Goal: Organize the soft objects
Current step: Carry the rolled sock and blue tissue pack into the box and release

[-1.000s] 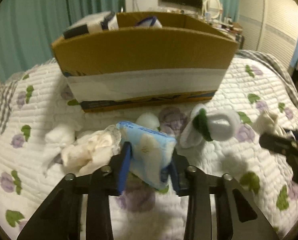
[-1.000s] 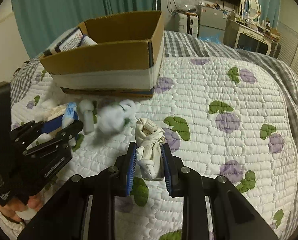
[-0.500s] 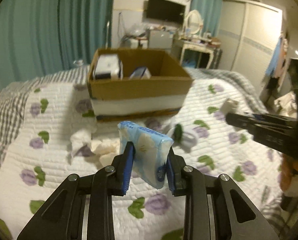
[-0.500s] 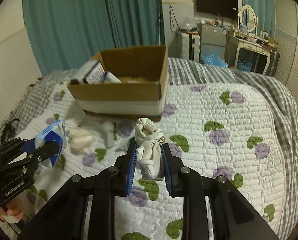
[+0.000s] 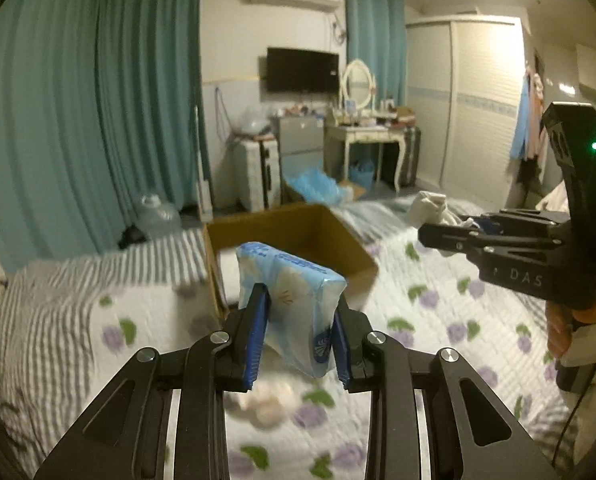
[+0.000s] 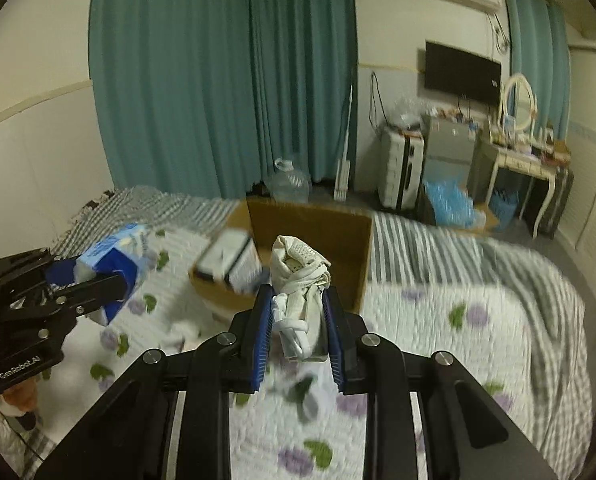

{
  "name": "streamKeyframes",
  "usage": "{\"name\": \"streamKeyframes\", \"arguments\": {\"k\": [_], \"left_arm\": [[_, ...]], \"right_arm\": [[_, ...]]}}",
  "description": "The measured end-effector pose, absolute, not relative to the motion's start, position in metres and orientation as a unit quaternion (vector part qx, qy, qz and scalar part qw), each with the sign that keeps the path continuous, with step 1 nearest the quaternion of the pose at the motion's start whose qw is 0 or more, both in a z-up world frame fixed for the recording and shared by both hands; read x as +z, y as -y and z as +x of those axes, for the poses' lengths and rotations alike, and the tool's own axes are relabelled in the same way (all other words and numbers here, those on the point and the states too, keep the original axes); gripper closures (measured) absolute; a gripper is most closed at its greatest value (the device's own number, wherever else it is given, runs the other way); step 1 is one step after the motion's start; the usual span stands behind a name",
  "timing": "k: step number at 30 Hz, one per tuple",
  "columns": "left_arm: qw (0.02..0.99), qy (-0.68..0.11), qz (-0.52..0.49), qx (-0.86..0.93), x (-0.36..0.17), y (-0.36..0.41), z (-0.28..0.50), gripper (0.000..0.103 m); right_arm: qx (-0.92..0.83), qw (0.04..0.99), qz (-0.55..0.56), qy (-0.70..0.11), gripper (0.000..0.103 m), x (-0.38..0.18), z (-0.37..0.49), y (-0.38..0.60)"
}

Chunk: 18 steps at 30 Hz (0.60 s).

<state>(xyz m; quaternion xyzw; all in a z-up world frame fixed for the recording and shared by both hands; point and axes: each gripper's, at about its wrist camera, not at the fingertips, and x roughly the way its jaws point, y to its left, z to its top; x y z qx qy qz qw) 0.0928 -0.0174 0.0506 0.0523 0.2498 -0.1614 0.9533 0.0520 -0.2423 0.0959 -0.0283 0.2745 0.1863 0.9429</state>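
My left gripper (image 5: pixel 298 300) is shut on a light blue tissue pack (image 5: pixel 288 280) and holds it high above the bed, in front of the open cardboard box (image 5: pixel 330 236). My right gripper (image 6: pixel 298 304) is shut on a rolled cream cloth bundle (image 6: pixel 298 276), also raised, with the box (image 6: pixel 318 228) just beyond it. The right gripper shows in the left wrist view (image 5: pixel 438 234) at the right; the left gripper shows in the right wrist view (image 6: pixel 110 280) at the left with the tissue pack (image 6: pixel 114 248). A white pack (image 6: pixel 228 258) lies inside the box.
The box stands on a quilted bedspread (image 6: pixel 438 320) with purple and green flowers. Blurred pale soft items (image 5: pixel 266 400) lie on the quilt below the left gripper. Teal curtains (image 6: pixel 218 80), a water jug (image 6: pixel 290 184), a suitcase and a dressing table (image 6: pixel 522 168) stand beyond the bed.
Both grippers have risen well above the bed with their loads and tilted up toward the room. The box now sits lower and smaller in both views. Both grips are unchanged.
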Motion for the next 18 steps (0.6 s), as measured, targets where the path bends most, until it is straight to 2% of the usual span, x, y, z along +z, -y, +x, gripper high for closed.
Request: {"name": "streamKeyframes", "arguments": {"k": [9, 18], "left_arm": [[0.958, -0.240, 0.054, -0.147, 0.061, 0.040, 0.189, 0.074], [0.946, -0.280, 0.102, -0.128, 0.002, 0.072, 0.275, 0.074]], "right_arm": [[0.181, 0.951, -0.059, -0.244, 0.078, 0.131, 0.127, 0.209], [0.162, 0.933, -0.041, -0.320, 0.078, 0.066, 0.240, 0.202]]}}
